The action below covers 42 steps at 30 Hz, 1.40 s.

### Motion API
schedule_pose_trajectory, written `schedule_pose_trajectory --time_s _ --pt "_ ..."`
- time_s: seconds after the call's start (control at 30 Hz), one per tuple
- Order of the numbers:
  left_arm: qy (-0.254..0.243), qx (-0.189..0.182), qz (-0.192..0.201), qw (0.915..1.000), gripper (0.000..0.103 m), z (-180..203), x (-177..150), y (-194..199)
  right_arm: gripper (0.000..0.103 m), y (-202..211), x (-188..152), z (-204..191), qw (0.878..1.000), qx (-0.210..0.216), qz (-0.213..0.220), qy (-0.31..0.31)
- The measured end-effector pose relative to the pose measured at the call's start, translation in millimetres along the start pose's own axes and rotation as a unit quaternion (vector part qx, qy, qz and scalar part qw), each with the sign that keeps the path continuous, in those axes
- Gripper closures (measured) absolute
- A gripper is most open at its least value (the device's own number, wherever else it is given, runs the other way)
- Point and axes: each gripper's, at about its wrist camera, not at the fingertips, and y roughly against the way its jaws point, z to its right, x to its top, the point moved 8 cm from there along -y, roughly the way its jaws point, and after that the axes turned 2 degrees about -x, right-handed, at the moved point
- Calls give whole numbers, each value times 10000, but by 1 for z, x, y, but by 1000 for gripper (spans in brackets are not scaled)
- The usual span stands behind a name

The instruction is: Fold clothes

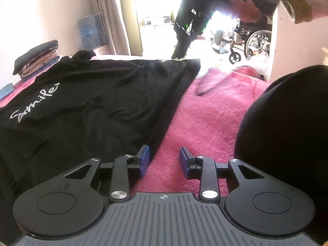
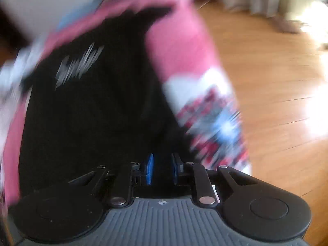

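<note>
A black T-shirt [image 1: 92, 102] with white script lettering lies spread on a pink fluffy blanket [image 1: 207, 123]. My left gripper [image 1: 164, 160] is open and empty, low over the blanket at the shirt's near right edge. The right gripper shows in the left wrist view [image 1: 182, 43] at the shirt's far corner. In the blurred right wrist view the right gripper [image 2: 162, 170] has its blue pads a little apart above the black shirt [image 2: 98, 106]. Whether cloth sits between the pads is unclear.
A stack of folded clothes [image 1: 37, 59] sits at the far left of the bed. The person's dark-clothed body [image 1: 287, 133] is close on the right. A wheelchair [image 1: 252, 43] stands beyond the bed. Wooden floor [image 2: 270, 82] lies right of the bed.
</note>
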Motion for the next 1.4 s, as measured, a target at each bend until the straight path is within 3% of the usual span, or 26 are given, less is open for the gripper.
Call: schedule_pose_trajectory --time_s 0.13,0.2,0.27,0.4,0.47,0.53,0.67,0.77,0.8,0.83,1.17,1.27,1.33,1.4 --pt "-143 16 13 9999 70 1 -1 -1 85 -37 -31 -31 9971 -35 -495 574" --pt "-147 18 -22 9999 70 0 -1 0 84 -28 -11 -19 9997 36 214 -110" --pt "-114 18 -44 9999 70 0 -1 0 83 -19 2 0 9951 -134 652 -734" --pt "-52 32 -29 10000 70 -1 -1 -1 82 -1 -13 13 9933 -251 541 -985" --pt "-52 30 -16 10000 70 -1 -1 -1 75 12 -25 18 9924 -305 533 -1066" --pt "-65 22 0 10000 70 -1 -1 -1 60 10 -36 24 9899 -240 606 -1261" --pt "-62 15 -4 10000 69 -2 -1 0 59 -13 -44 32 9885 -107 353 -1466" --pt "-22 31 -14 10000 69 -2 0 0 66 -24 -48 32 9875 -68 305 -1542" --pt "-14 39 -16 10000 69 -1 0 0 79 -24 -49 33 9867 -99 362 -1581" --pt "-10 45 -19 10000 69 -1 0 0 100 -20 -50 35 9851 -64 409 -1669" --pt "-95 37 -26 9999 69 -2 -2 3 99 -23 -62 44 9800 -226 435 -1931" --pt "-84 56 -20 9999 69 -2 -1 6 87 -12 -55 47 9785 -431 598 -1926" --pt "-58 55 28 10000 69 -3 1 11 85 4 -46 46 9781 -768 907 -1710" --pt "-46 43 87 9999 69 -3 2 12 85 -4 -29 24 9864 -591 864 -1264"
